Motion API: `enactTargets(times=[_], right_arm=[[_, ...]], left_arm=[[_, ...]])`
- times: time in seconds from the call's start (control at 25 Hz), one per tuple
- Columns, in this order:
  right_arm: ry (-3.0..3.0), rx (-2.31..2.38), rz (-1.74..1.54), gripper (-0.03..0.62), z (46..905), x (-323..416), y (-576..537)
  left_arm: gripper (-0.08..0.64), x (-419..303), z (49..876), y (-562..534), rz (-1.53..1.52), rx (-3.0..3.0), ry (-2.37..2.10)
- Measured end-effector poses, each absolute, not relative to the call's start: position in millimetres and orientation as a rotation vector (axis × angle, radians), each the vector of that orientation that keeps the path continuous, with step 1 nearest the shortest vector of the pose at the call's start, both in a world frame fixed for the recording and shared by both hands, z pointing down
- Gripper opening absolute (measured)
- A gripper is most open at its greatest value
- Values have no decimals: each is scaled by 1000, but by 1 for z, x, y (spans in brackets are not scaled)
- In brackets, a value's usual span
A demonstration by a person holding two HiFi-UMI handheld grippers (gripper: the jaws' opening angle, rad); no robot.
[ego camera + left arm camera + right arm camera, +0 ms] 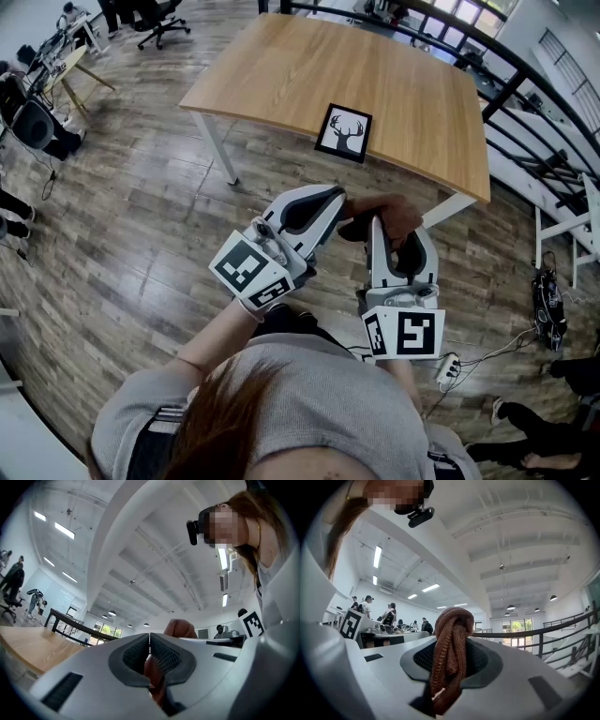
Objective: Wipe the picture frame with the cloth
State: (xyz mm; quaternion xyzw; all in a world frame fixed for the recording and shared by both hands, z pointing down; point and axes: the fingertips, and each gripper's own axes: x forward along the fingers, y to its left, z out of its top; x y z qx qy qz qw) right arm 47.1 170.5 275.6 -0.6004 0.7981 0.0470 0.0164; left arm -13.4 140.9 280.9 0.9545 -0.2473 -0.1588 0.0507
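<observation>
A black picture frame (343, 132) with a deer print lies flat near the front edge of the wooden table (281, 66), well ahead of both grippers. I hold the two grippers close to my chest, off the table. My right gripper (377, 223) (450, 657) is shut on a bunched brown knitted cloth (389, 211) (452, 620), which sticks up between its pads. My left gripper (336, 197) (149, 641) points toward that cloth with its pads closed together. The cloth (180, 628) shows just behind its tips.
A dark metal railing (525, 84) runs behind and to the right of the table. A white rack (572, 225) stands at the right, a power strip (447, 370) lies on the wood floor by my feet, and an office chair (159, 19) stands far left.
</observation>
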Motion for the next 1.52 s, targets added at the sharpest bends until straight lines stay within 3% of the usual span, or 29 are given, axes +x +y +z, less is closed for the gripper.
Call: enactTargets(times=[0.48,1.52], right_arm=[[2526,-1758,179,133,289,58,167],[2411,-1941,195,133,277,79,-99]], left_arm=[[9,-15,266,159,-898,2904,-589],[9,-1,301,-138,-501,2838,-753]])
